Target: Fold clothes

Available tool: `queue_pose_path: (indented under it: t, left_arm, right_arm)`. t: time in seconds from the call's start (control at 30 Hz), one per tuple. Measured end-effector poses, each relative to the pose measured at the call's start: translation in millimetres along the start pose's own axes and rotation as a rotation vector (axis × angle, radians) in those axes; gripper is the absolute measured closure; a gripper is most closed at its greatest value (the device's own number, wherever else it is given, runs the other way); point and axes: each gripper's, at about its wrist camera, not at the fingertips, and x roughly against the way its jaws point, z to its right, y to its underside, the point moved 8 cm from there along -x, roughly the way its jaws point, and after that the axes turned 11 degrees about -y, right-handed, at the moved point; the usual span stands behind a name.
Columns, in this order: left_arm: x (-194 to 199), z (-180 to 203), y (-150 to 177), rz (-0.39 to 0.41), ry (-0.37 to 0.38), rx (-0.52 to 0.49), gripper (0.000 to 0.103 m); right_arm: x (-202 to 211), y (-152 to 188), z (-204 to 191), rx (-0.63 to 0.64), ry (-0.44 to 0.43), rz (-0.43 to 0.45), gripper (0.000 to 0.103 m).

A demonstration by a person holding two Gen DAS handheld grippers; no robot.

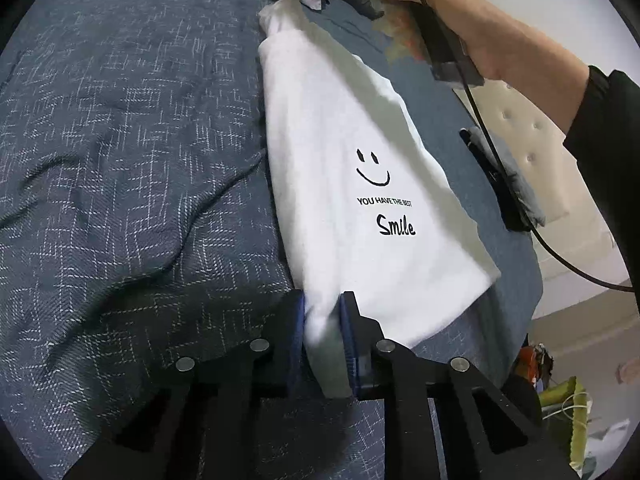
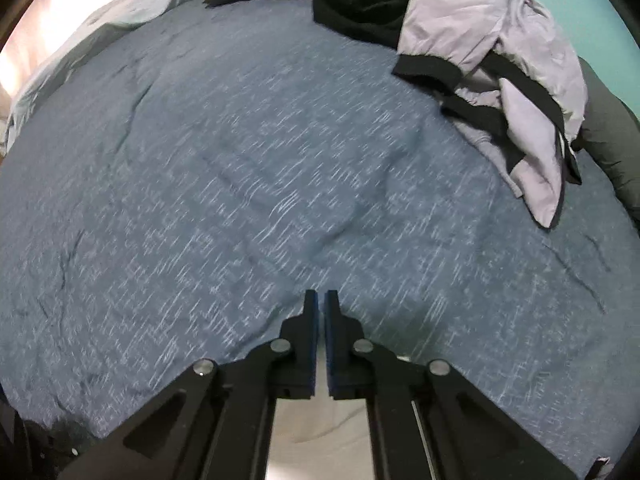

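Blue-padded jaws of the left gripper [image 1: 325,312] are clenched on the near corner of the white T-shirt [image 1: 352,184], which stretches above the blue bedspread [image 1: 120,152] toward the right gripper [image 2: 321,300]. Right jaws are pressed together; white cloth shows beneath them. Unfolded clothes [image 2: 492,60] lie heaped at the bed's far side.

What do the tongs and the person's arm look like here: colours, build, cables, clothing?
Both the left tongs and right tongs are matte black angular linkages with round silver pivot pins and blue pads lining the fingers. In the left wrist view a black cable trails from the right unit, and the arm wears a black sleeve.
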Motion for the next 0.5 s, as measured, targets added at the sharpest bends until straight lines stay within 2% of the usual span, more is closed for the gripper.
queue_pose_path:
  t: [0.23, 0.33, 0.43, 0.5]
  left_arm:
    - [0, 0, 0, 0.001, 0.006, 0.010, 0.084]
    - [-1, -1, 0, -0.003, 0.010, 0.017, 0.083]
    - [0, 0, 0, -0.002, 0.006, 0.014, 0.083]
    - [0, -1, 0, -0.003, 0.007, 0.016, 0.083]
  right_arm:
    - [-6, -6, -1, -0.031, -0.011, 0.012, 0.100]
    - [3, -8, 5, -0.056, 0.029, 0.050, 0.100]
    - [21, -10, 10, -0.091, 0.047, 0.103, 0.095]
    - [37, -8, 14, -0.118, 0.035, 0.137, 0.084]
